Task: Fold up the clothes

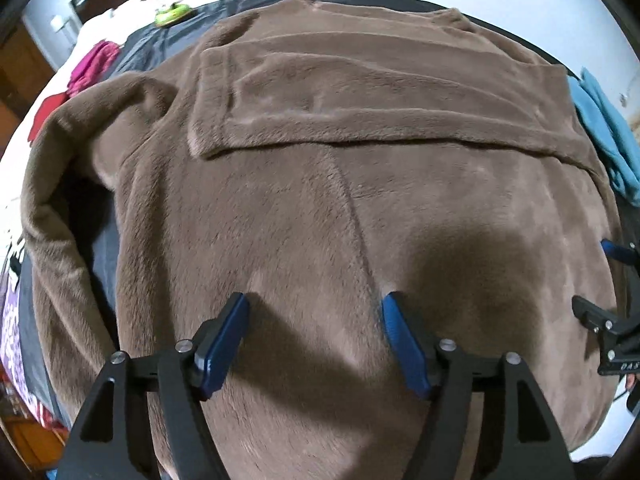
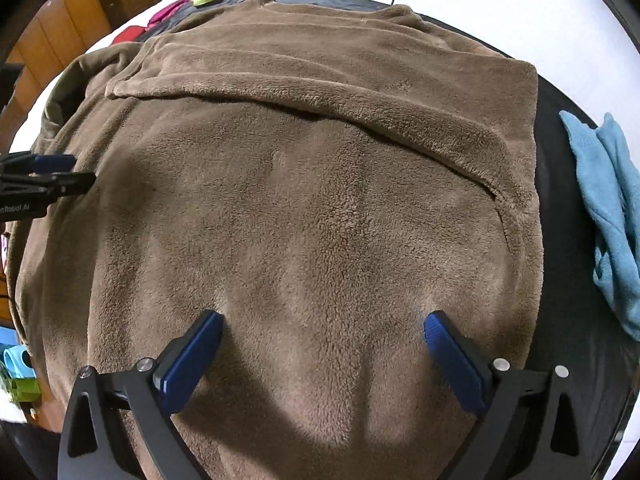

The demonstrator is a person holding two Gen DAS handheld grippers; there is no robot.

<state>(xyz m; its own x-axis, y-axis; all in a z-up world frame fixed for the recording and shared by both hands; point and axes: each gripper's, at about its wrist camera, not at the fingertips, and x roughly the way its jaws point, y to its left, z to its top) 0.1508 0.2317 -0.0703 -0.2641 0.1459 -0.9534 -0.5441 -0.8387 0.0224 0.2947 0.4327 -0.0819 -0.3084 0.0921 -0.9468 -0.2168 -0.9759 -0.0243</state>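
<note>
The brown fleece top (image 1: pixel 340 220) is lying spread flat on a dark sheet (image 1: pixel 168 40) w/ one sleeve (image 1: pixel 360 108) already lying folded across its upper part, running side to side. The other sleeve (image 1: pixel 64 184) is hanging loose off the left edge, bunched & curling over the side. The body of the top is stretching away from both grippers toward the far end, so its long axis is running straight ahead of them.

The left gripper (image 1: pixel 316 332) is pointing steeply down over the near part of the fleece, roughly mid-body, jaws standing apart w/ nothing pinched btwn them, just bare pile under the blue pads. The right gripper (image 2: pixel 324 344) is hovering over the near right part, spread very wide, also gripping nothing. The two are sitting side by side, each peeking into the other's view.

Judging by the layout, the loose sleeve is lying off to the left, so the left gripper is the nearer one for it; the right is well apart from it.

Further out: a light blue cloth (image 2: pixel 604 208) beside the top on the right, pink & red clothes (image 1: pixel 92 68) at far left, a green toy (image 1: pixel 172 14) at the far end.
</note>
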